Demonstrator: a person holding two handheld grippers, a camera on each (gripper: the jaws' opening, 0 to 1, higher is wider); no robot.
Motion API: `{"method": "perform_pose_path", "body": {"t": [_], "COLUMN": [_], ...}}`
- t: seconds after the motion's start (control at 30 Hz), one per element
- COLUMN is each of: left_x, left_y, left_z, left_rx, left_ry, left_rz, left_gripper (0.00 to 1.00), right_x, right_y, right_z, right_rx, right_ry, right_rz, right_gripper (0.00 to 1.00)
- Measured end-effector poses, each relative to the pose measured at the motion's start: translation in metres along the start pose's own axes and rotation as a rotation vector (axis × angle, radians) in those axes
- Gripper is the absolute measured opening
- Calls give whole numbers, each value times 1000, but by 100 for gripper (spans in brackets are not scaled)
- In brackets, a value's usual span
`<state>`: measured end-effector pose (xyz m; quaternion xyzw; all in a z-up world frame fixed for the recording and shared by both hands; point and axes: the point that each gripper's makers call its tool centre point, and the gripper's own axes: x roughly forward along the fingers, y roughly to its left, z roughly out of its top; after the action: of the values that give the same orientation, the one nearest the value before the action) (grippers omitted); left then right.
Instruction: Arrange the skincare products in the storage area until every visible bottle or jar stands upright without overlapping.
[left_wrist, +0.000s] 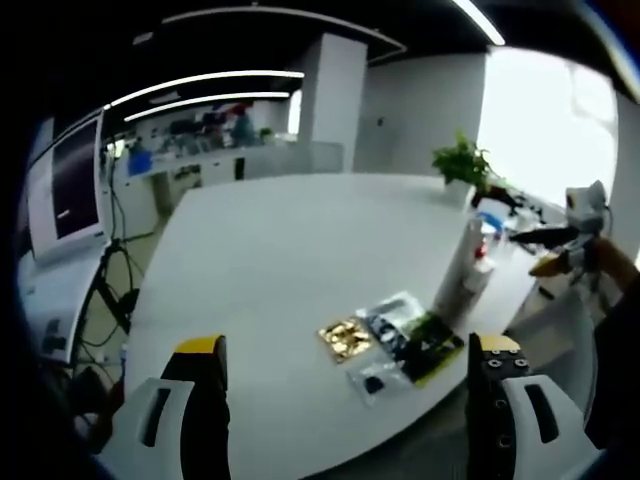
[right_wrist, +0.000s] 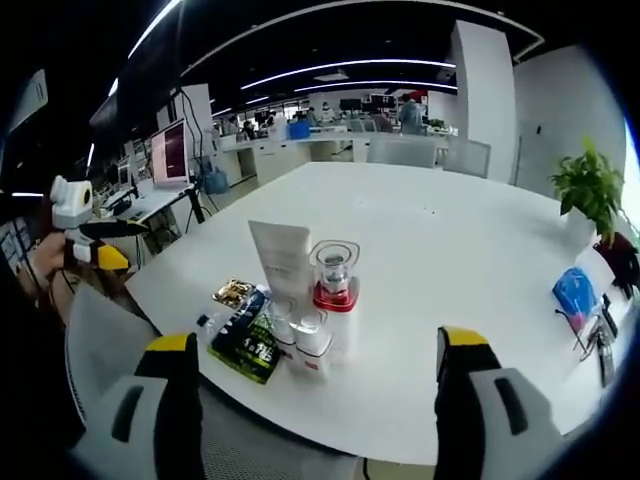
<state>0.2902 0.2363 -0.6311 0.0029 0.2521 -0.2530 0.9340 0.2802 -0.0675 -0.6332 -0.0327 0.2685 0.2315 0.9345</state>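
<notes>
The broad white worktop (right_wrist: 450, 250) looks smooth and softly glossy, catching window light. On it, a white squeeze tube (right_wrist: 281, 258) has a matt plastic look, and a clear-capped bottle with a red collar (right_wrist: 333, 275) gleams like glossy plastic. Flat sachets, one crinkled gold foil (left_wrist: 345, 338) and one dark glossy film (right_wrist: 250, 345), reflect light.

Both grippers look alike: the left gripper (left_wrist: 345, 372) shows 2 black jaws with yellow tips on white housings with dark slots, small screws dotting 1 jaw, and the right gripper (right_wrist: 315, 367) wears the same black, yellow and white.
</notes>
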Motion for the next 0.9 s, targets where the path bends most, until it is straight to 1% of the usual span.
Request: {"method": "perform_pose_path", "body": {"t": [0.2,0.47,0.53,0.9], "left_x": [-2,-1,-1,0], "left_y": [1,1,1,3], "left_z": [-1,-4,-4,1], "left_rx": [-9,-1,2,11], "left_ry": [-4,11,14,6], "left_rz": [13,7,7,0], "left_gripper": [97,97,97,97], "right_x": [0,-1,-1,-2], "right_y": [2,2,3,4], "right_z": [-4,-2,-2,4], "right_rx": [-3,-2,-6,-9], "right_ry": [14,6,13,-1], "right_rz": [12,8,10,3], "right_gripper": [99,99,99,99]}}
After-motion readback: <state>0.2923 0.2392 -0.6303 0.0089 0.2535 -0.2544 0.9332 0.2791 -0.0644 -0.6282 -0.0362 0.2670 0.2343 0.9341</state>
